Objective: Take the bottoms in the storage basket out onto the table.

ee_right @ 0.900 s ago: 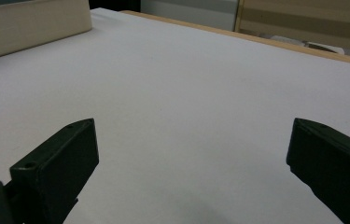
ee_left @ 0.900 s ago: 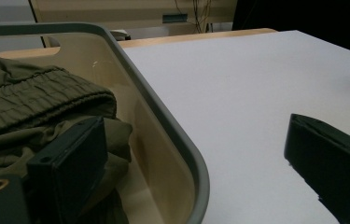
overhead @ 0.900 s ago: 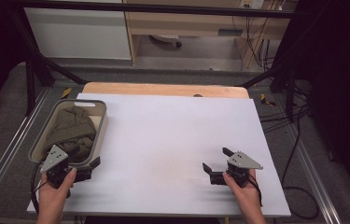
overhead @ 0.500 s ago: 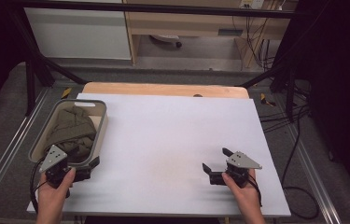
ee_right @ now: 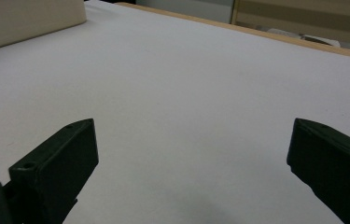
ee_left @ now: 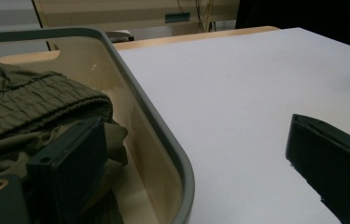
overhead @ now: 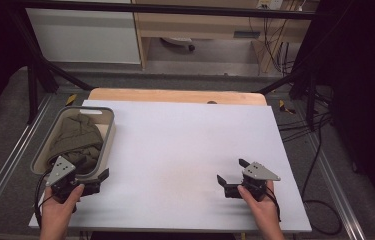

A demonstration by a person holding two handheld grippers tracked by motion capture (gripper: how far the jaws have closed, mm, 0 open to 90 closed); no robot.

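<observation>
Left gripper [overhead: 94, 170]: held at the near left corner of the tabletop, astride the near right rim of the bin; its jaws are spread wide and nothing is pressed between them.
Jaw placement: in the left gripper view, one jaw is seen inside the bin against the garment, the other outside it above the white tabletop [ee_left: 256, 93]; the bin's rim passes between them.
Garment [overhead: 77, 137]: lodged in the bin, just beyond the left gripper; whether the inner jaw touches the cloth cannot be told.
Garment's look: olive-green fabric [ee_left: 28, 109], crumpled into a heap, with a ribbed, gathered band shown on top.
Bin [overhead: 106, 145]: a beige tub with a grey rim and a handle slot at its far end, set along the left edge of the tabletop, reaching from its near left corner toward the far one.
Right gripper [overhead: 231, 174]: held near the near edge, toward the right corner, well apart from the bin; its jaws are spread wide over bare tabletop [ee_right: 186, 93], with nothing between them.
</observation>
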